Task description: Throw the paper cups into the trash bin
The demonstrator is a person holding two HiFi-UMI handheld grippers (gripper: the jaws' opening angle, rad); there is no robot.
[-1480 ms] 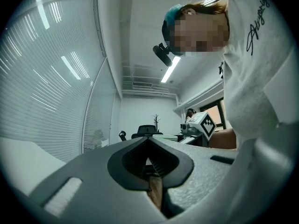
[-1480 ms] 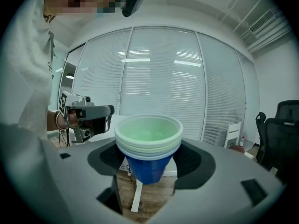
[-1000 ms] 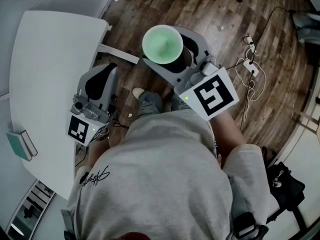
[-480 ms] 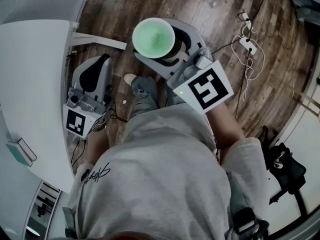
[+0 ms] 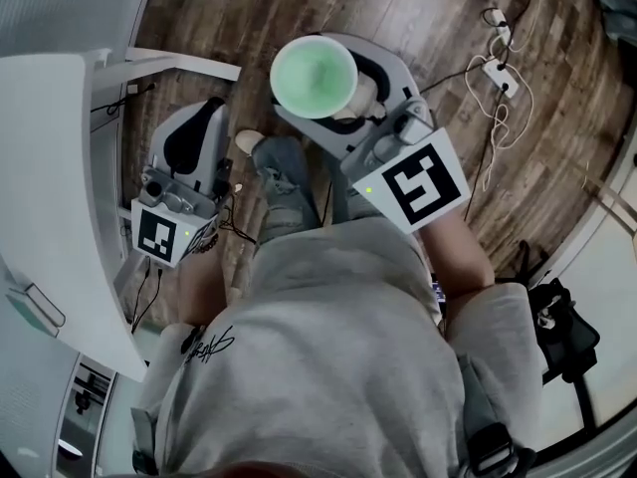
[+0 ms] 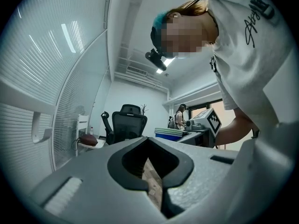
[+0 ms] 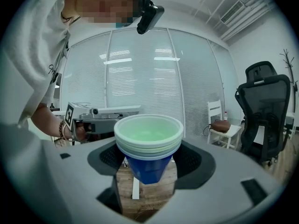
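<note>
Cups first: the stack of paper cups [image 7: 148, 141] stands upright between the jaws of my right gripper [image 5: 333, 98]. It is blue outside with pale green rims nested on top, and the jaws are closed on the tapered blue wall just under those rims. The stack hangs over the wooden floor [image 5: 468, 28], ahead of the person's legs and well apart from the white table [image 5: 50, 167] on the left. My left gripper [image 5: 204, 118] is empty, its jaws drawn to a narrow slit through which only floorboards show, and it sits low beside the table's edge.

No trash bin shows in any view, so I judge this to be the carry. I want the squeeze firm but gentle, since paper walls likely buckle under too much. I hold the stack level, because a tilt could let the nested cups slide apart. I open the jaws only once the bin's mouth is directly underneath. The loose cables [image 5: 498, 88] on the floor are worth stepping around.
</note>
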